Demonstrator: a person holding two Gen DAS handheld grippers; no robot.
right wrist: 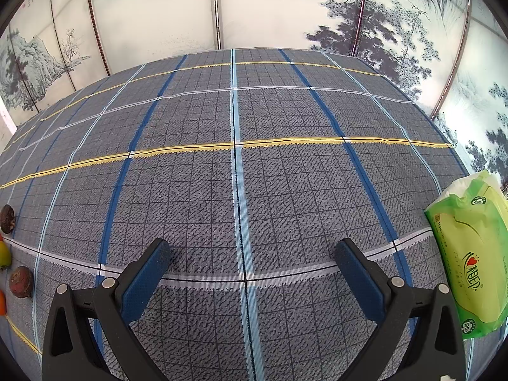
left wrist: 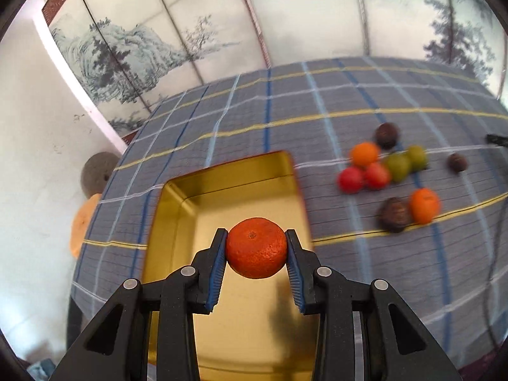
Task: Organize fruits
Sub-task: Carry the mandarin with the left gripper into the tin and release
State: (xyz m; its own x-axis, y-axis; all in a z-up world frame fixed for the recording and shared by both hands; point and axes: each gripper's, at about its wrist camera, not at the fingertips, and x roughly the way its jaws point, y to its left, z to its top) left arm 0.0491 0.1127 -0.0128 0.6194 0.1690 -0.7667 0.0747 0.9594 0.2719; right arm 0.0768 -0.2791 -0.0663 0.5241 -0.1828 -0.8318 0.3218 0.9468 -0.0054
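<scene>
My left gripper (left wrist: 256,241) is shut on an orange mandarin (left wrist: 256,247) and holds it above a gold metal tin (left wrist: 228,187), which shows nothing inside. To the right on the plaid cloth lie loose fruits: two red ones (left wrist: 363,177), two green ones (left wrist: 404,162), two oranges (left wrist: 424,205), and three dark brown ones (left wrist: 394,215). My right gripper (right wrist: 252,250) is open and empty above the bare cloth. Two dark brown fruits (right wrist: 20,281) and a green one (right wrist: 3,255) show at the left edge of the right wrist view.
A green tissue pack (right wrist: 470,254) lies at the table's right side. The plaid tablecloth (right wrist: 238,158) covers the table. A painted folding screen (left wrist: 190,31) stands behind it. A grey and an orange round cushion (left wrist: 95,174) sit beyond the table's left edge.
</scene>
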